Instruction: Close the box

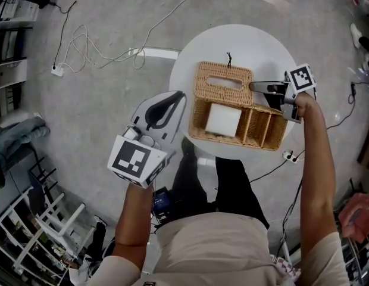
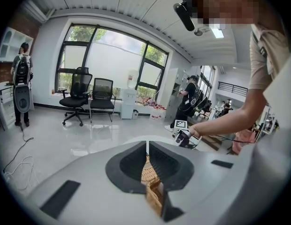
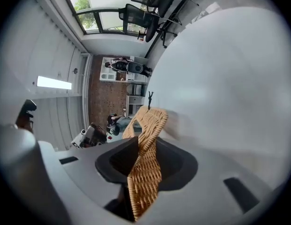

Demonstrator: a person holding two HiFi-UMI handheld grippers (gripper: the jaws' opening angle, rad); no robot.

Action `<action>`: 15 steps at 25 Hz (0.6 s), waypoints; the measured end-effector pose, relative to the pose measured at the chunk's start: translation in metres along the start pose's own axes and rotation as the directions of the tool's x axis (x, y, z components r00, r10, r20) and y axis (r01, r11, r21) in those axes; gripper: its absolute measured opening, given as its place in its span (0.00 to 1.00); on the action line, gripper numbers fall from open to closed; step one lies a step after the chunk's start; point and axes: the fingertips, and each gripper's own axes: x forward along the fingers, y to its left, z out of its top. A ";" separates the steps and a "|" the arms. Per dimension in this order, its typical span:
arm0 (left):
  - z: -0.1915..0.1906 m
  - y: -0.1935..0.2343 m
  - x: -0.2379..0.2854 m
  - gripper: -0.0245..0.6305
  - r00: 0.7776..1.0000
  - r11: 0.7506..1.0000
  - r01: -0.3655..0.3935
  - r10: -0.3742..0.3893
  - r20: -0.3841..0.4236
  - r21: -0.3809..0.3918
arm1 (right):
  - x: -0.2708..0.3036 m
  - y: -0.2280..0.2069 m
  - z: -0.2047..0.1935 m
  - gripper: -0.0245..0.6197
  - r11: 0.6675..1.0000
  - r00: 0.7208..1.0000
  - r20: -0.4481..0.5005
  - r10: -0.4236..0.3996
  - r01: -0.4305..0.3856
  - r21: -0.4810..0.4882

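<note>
Nearest the person, the left tool (image 1: 180, 96) is hanging clenched and empty, off the bench's (image 1: 256, 46) near-left edge and just short of the wicker box (image 1: 274, 145), its tips pointing toward the box's left end. The box is sitting on the round white bench with its long axis running left to right. A white tissue pack (image 1: 223, 119) is filling its left compartment, and the narrow compartments to the right are standing open. Behind that left compartment the slotted lid (image 1: 223, 97) is lying thrown back, its hinge line apparently running along the box's rear wall, parallel to the long axis. The right tool (image 1: 255, 87) is reaching in from the right, level with the lid, and is grasping the lid's right-hand edge, wicker showing between its jaws. So the lid is lying beyond the opening it has to cover. Closing it is likely calling for a swing up and back toward the person, about that left-right hinge, with the right tool far better placed than the left.
</note>
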 end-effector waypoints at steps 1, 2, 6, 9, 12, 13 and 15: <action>0.000 0.000 -0.001 0.07 1.000 1.000 -0.001 0.001 0.001 -0.001 | 0.000 0.001 0.000 0.20 1.000 1.000 -0.005 -0.004 0.004 -0.012; -0.001 0.001 -0.001 0.07 1.000 1.000 -0.002 0.002 0.002 -0.001 | 0.001 0.001 0.000 0.20 1.000 1.000 -0.009 -0.013 0.013 -0.024; 0.000 0.001 -0.003 0.07 1.000 1.000 -0.003 0.003 0.008 0.002 | -0.004 0.004 0.002 0.19 0.992 0.998 -0.011 -0.067 0.065 -0.106; 0.001 0.000 -0.005 0.07 1.000 1.000 -0.002 0.002 0.012 0.007 | -0.008 0.015 0.005 0.17 0.981 0.995 -0.002 -0.095 0.093 -0.167; 0.002 0.000 -0.008 0.07 1.000 1.000 -0.003 0.003 0.011 0.013 | -0.013 0.030 0.006 0.15 0.966 0.993 0.012 -0.117 0.117 -0.229; 0.003 0.000 -0.010 0.07 1.000 1.000 -0.004 0.003 0.010 0.015 | -0.015 0.036 0.007 0.15 0.961 0.992 0.020 -0.122 0.123 -0.248; 0.004 0.001 -0.014 0.07 1.000 1.000 -0.005 0.005 0.010 0.018 | -0.017 0.046 0.006 0.13 0.951 0.990 0.041 -0.132 0.138 -0.276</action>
